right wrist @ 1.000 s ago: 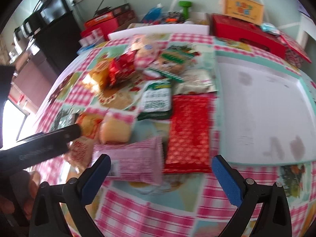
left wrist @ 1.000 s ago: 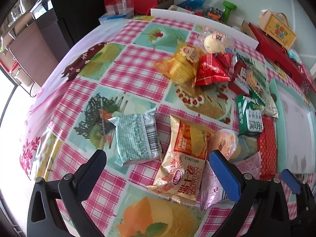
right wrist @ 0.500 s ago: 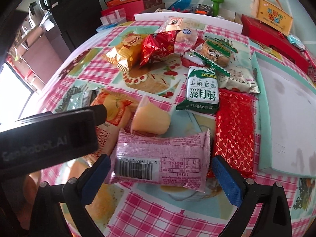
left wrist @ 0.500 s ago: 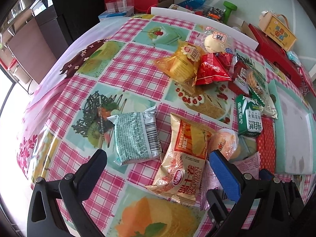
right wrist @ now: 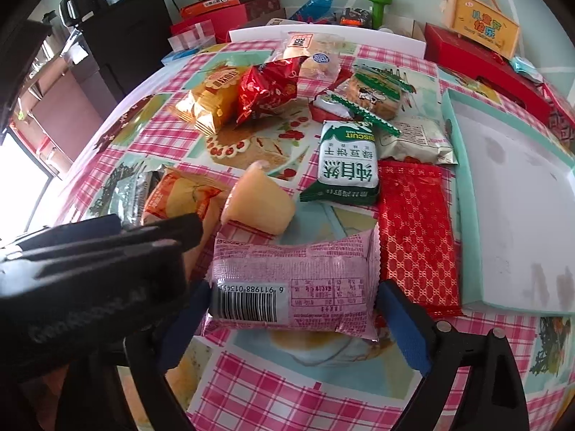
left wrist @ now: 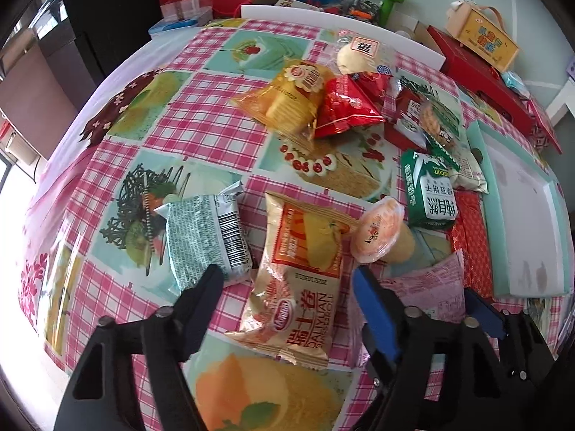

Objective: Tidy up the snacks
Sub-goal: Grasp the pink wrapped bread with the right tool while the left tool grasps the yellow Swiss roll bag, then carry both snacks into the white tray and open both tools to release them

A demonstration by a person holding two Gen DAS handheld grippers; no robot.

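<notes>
Snack packs lie on a pink checked tablecloth (left wrist: 201, 133). My left gripper (left wrist: 287, 283) is open, its jaws astride the orange Swiss-roll pack (left wrist: 305, 269), touching or just above it. A teal-grey pack (left wrist: 205, 237) lies left of it, a jelly cup (left wrist: 381, 233) to the right. My right gripper (right wrist: 293, 309) is open, its jaws astride the pink wafer pack (right wrist: 294, 283). Beyond that lie the jelly cup (right wrist: 258, 201), a green biscuit pack (right wrist: 345, 168) and a red patterned pack (right wrist: 417, 237). The left gripper's body hides part of the right wrist view at the left.
A teal tray (right wrist: 463, 215) with a white inside lies at the right. Further back lie a yellow cracker pack (left wrist: 287, 97), a red bag (left wrist: 345, 107) and a bun (left wrist: 359, 54). Red boxes (right wrist: 478, 61), a yellow carry box (right wrist: 481, 28) and a black cabinet (right wrist: 122, 36) stand beyond the table.
Both grippers have moved forward and down. The left now straddles the orange pack and the right straddles the pink pack, and both have narrowed somewhat.
</notes>
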